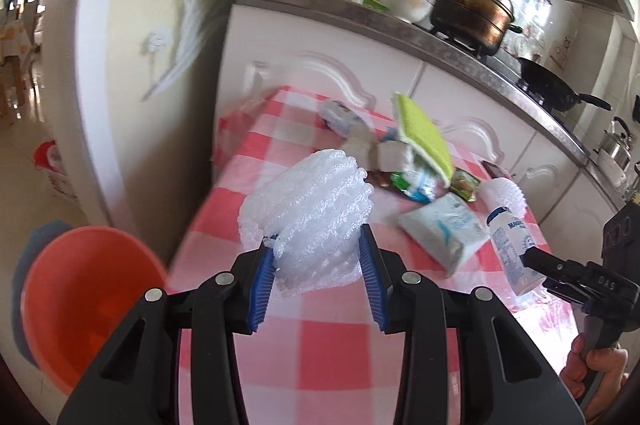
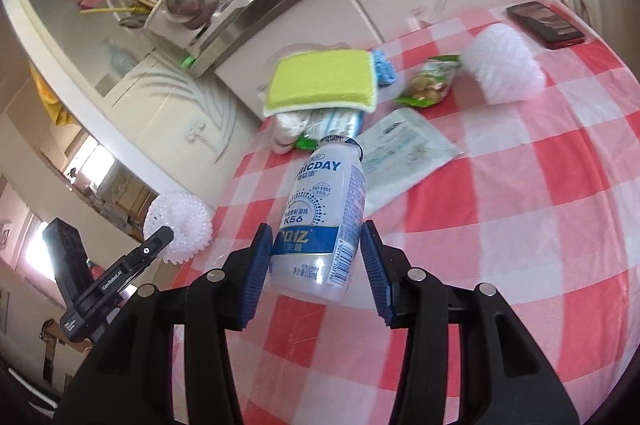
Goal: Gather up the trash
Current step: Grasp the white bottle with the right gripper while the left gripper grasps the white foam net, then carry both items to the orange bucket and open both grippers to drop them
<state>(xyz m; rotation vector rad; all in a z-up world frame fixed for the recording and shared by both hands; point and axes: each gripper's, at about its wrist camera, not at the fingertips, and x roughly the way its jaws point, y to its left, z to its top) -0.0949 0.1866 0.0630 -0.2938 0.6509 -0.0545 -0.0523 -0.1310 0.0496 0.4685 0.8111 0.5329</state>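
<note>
Both hands are loaded at once: the left gripper pinches a crumpled white foam fruit net between its blue pads, and the right gripper clamps a small white plastic yoghurt-drink bottle with a blue label around its lower half. Both pieces look lifted clear of the red-and-white checked tablecloth. My guess is the round orange plastic bin, standing below the cloth's left edge, is where they go — it shows only orange inside from here, so the collecting seems barely begun. Plenty is left on the cloth: a second white foam net toward the far side, a flat pale-blue wipes packet in the middle, a green snack wrapper beside that net, and a heap of small wrappers under a yellow-green sponge at the far edge against the white cabinet doors. A dark phone lies at the far corner — not trash, I'd say, and best left alone. The near half of the cloth is bare, so both grippers have free room to swing left over the edge toward the bin.
</note>
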